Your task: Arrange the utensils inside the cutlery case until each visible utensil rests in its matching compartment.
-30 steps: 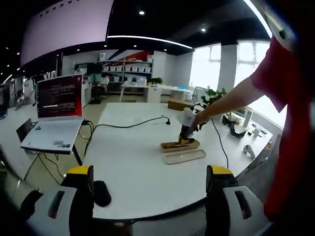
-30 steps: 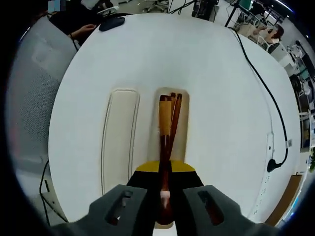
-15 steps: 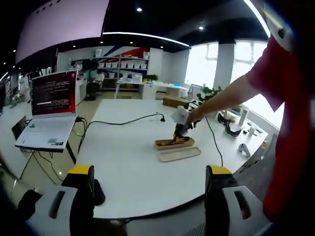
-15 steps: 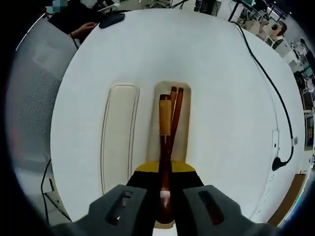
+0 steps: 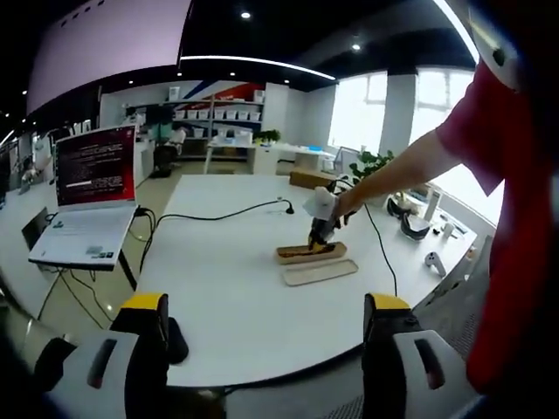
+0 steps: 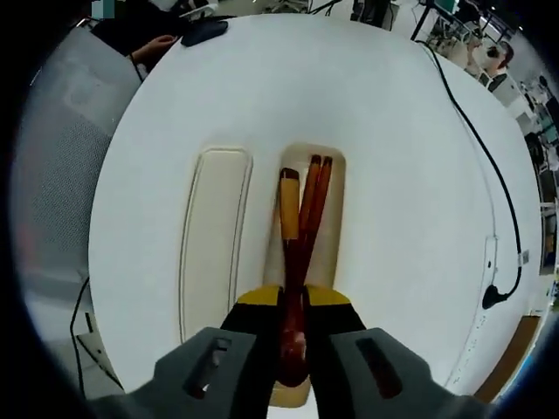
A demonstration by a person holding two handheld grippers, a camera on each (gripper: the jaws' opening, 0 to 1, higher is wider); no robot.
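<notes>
The wooden cutlery case (image 6: 336,229) lies open on the white table, its pale lid (image 6: 214,236) flat beside it on the left. Inside the case lie a pair of red-brown chopsticks (image 6: 313,196) and a utensil with a lighter wooden handle (image 6: 288,202). My right gripper (image 6: 294,301) is shut on the near ends of the chopsticks, which slant across the tray. From the left gripper view, the right gripper (image 5: 321,223) stands over the case (image 5: 306,253) with the lid (image 5: 319,272) in front. My left gripper (image 5: 266,305) hangs open at the table's near edge, holding nothing.
A laptop (image 5: 87,201) sits on a side desk at the left, and a black cable (image 5: 218,218) crosses the table. A black mouse (image 6: 203,30) lies by a person's hand (image 6: 157,44). Another cable (image 6: 472,157) runs along the right side.
The chopsticks' far tips have swung slightly right, away from the lighter handle, while the right gripper stays shut on them. The left gripper view has shifted a little.
</notes>
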